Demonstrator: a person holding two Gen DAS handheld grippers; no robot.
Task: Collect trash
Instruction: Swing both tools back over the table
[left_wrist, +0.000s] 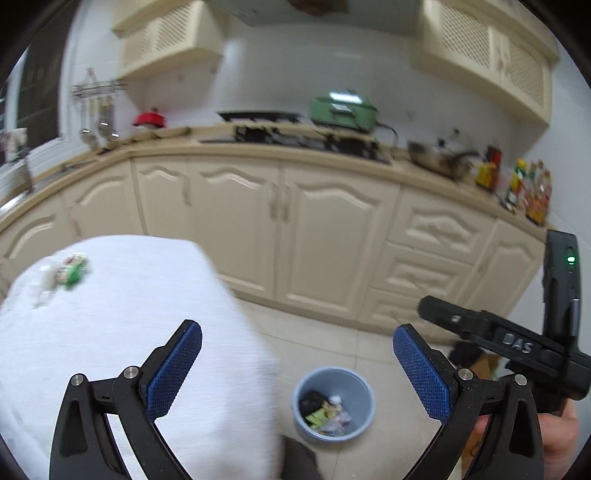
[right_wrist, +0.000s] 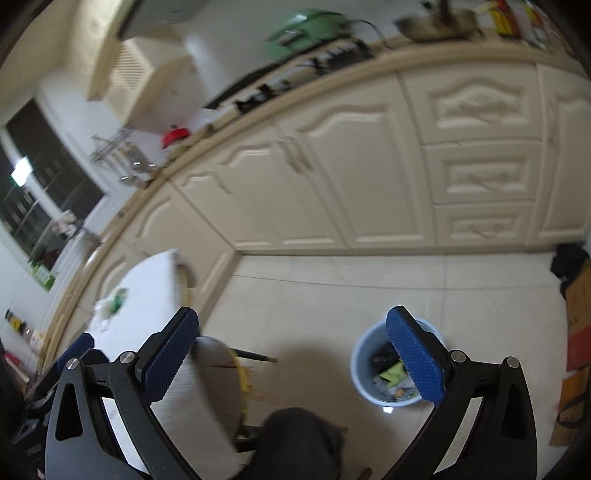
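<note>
A grey-blue trash bin stands on the tiled floor beside the table, holding several wrappers; it also shows in the right wrist view, partly behind a blue finger pad. Green and white trash lies at the far left of the white-covered table, also seen in the right wrist view. My left gripper is open and empty, above the table edge and bin. My right gripper is open and empty above the floor; its body shows in the left wrist view.
Cream kitchen cabinets run along the back with a stove, green pot, pan and bottles on the counter. A dark bag and cardboard lie at the right on the floor. A chair stands by the table.
</note>
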